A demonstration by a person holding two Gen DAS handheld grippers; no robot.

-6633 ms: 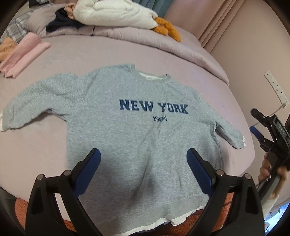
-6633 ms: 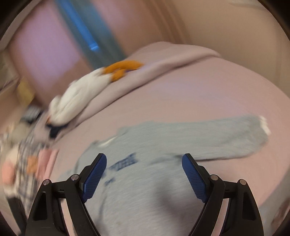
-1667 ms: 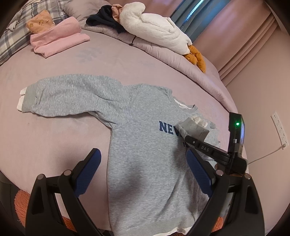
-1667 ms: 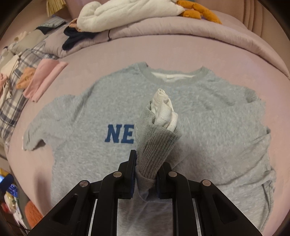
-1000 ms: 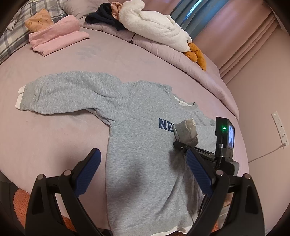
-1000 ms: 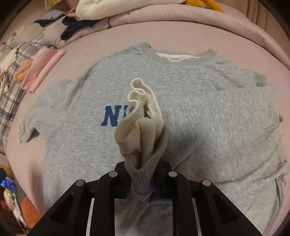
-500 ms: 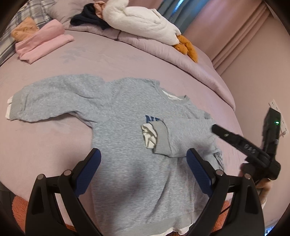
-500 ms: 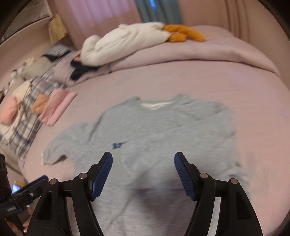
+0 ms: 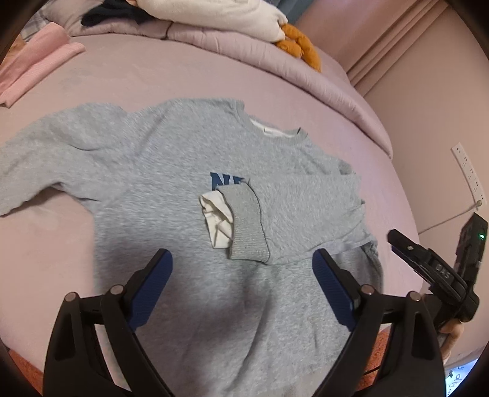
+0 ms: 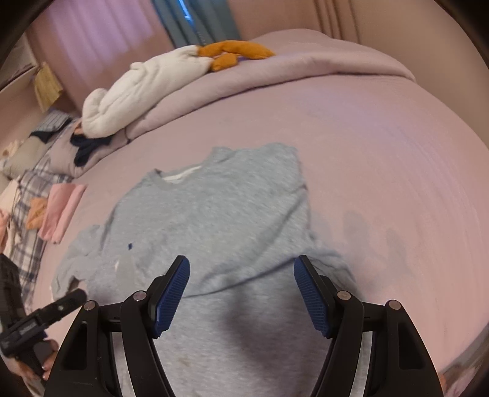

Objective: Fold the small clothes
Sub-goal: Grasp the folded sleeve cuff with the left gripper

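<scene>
A grey sweatshirt [image 9: 171, 189] with blue lettering lies flat on the mauve bed [image 9: 183, 79]. Its right sleeve is folded across the chest, with the ribbed cuff [image 9: 247, 223] and a white inner cuff lying over the letters. Its left sleeve stretches out to the left. My left gripper [image 9: 241, 287] is open and empty above the sweatshirt's lower part. My right gripper [image 10: 241, 293] is open and empty above the sweatshirt [image 10: 214, 220] near its lower right side. It also shows at the right edge of the left wrist view [image 9: 428, 265].
Folded pink clothes [image 9: 33, 61] lie at the far left of the bed. A white and orange plush toy [image 9: 232, 15] and dark clothes rest on the rolled duvet at the back. A wall socket strip [image 9: 467, 171] and cable are at right.
My right gripper has let go of the sleeve cuff, which now lies across the chest, and has drawn back to the right. My left gripper has moved in closer over the sweatshirt.
</scene>
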